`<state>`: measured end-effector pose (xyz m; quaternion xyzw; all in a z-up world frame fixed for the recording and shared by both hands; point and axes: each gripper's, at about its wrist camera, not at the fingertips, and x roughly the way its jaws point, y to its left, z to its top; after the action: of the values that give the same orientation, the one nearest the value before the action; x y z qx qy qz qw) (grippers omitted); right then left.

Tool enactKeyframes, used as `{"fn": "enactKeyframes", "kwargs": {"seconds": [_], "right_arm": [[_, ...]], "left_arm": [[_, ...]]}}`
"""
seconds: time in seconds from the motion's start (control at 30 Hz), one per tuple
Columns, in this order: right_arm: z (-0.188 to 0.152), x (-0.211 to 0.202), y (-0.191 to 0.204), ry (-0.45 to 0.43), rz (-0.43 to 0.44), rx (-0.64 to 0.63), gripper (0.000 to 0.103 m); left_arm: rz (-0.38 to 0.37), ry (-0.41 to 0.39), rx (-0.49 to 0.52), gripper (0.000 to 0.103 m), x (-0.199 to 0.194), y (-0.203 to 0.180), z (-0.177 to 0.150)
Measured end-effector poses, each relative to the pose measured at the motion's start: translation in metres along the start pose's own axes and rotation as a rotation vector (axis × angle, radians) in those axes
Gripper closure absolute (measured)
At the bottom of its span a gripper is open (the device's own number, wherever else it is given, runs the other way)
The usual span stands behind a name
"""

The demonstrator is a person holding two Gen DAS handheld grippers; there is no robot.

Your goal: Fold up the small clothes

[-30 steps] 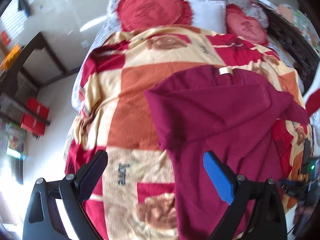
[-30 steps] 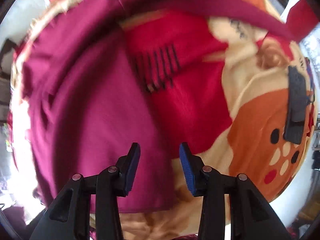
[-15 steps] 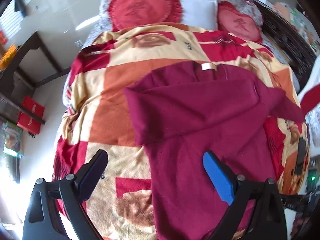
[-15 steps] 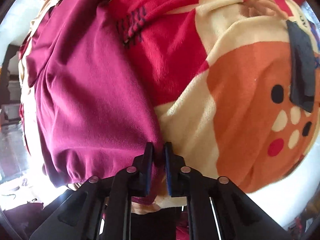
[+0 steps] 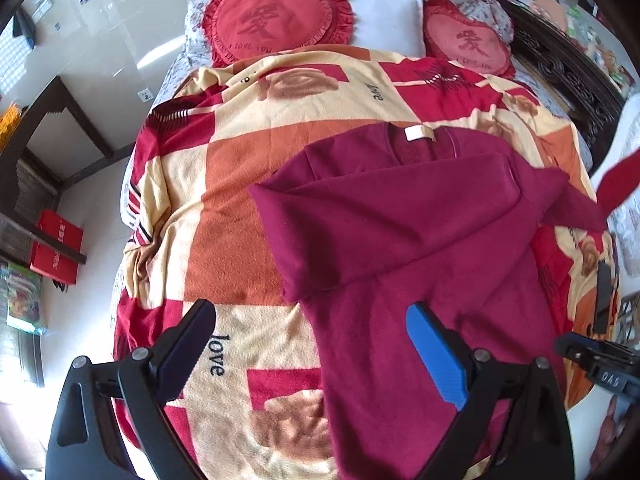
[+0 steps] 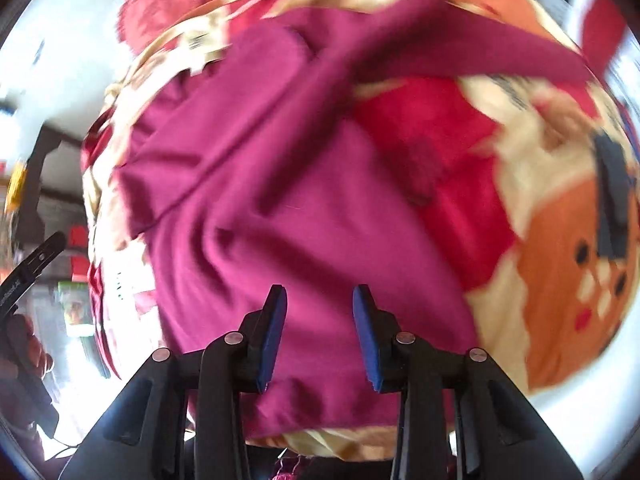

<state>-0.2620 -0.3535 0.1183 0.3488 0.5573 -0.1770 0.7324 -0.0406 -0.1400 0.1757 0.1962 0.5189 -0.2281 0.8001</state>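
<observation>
Maroon sweater (image 5: 420,264) lies on the blanket (image 5: 236,216) covering the bed, neck end w/ a pale label (image 5: 418,133) toward the pillows. 1 sleeve is folded across the chest, cuff end reaching the sweater's left edge; the other sleeve trails off to the right over the blanket. Hem end sits near the foot of the bed, closest to both cameras.

Left gripper (image 5: 316,344) hangs above the foot of the bed, jaws spread wide, nothing between them. Its dark finger is over the blanket by the word "love", its blue finger over the sweater's lower body. Can't tell if either touches the fabric.

Right gripper (image 6: 320,334) is over the sweater's hem area, jaws partly apart w/ a clear gap, no cloth pinched in it. Right view is motion-blurred, so fine detail is lost. The sweater (image 6: 288,200) fills the middle of that view, w/ rumpled folds just ahead of the fingers.

At the head of the bed: 2 red heart cushions (image 5: 276,24) w/ a white pillow (image 5: 386,20) between them. A black flat object (image 6: 610,196) rests on the blanket's orange patch, right of the sweater, apart from it. Red boxes (image 5: 56,246) sit on the floor left of the bed.
</observation>
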Motion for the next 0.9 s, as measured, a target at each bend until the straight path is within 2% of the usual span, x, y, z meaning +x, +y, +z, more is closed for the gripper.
{"fn": "enactKeyframes", "kwargs": {"seconds": [0.17, 0.27, 0.37, 0.47, 0.6, 0.67, 0.77, 0.83, 0.9], "right_arm": [[0.027, 0.001, 0.045, -0.022, 0.013, -0.217, 0.088], [0.054, -0.013, 0.062, -0.051, 0.019, -0.286, 0.088], [0.081, -0.019, 0.067, -0.1, 0.004, -0.33, 0.084], [0.114, -0.009, 0.06, -0.134, -0.04, -0.316, 0.083], [0.164, 0.023, 0.042, -0.137, -0.105, -0.256, 0.083], [0.183, 0.042, 0.037, -0.12, -0.108, -0.219, 0.083], [0.201, 0.075, 0.036, -0.076, -0.117, -0.228, 0.085], [0.207, 0.086, 0.036, -0.071, -0.136, -0.249, 0.103], [0.208, 0.087, 0.032, -0.092, -0.172, -0.253, 0.103]], "left_arm": [[0.03, -0.025, -0.074, 0.004, -0.019, -0.003, 0.013], [0.007, -0.033, -0.11, 0.004, -0.03, -0.006, 0.024], [0.017, -0.05, -0.119, 0.004, -0.03, -0.008, 0.033], [0.027, -0.042, -0.095, 0.004, -0.013, -0.013, 0.039], [0.028, -0.02, -0.062, 0.004, 0.013, -0.02, 0.041], [0.028, -0.006, -0.057, 0.004, 0.025, -0.023, 0.042], [0.036, 0.006, -0.063, 0.004, 0.039, -0.026, 0.042], [0.031, 0.013, -0.077, 0.004, 0.047, -0.028, 0.043], [0.032, 0.018, -0.086, 0.004, 0.053, -0.028, 0.044]]}}
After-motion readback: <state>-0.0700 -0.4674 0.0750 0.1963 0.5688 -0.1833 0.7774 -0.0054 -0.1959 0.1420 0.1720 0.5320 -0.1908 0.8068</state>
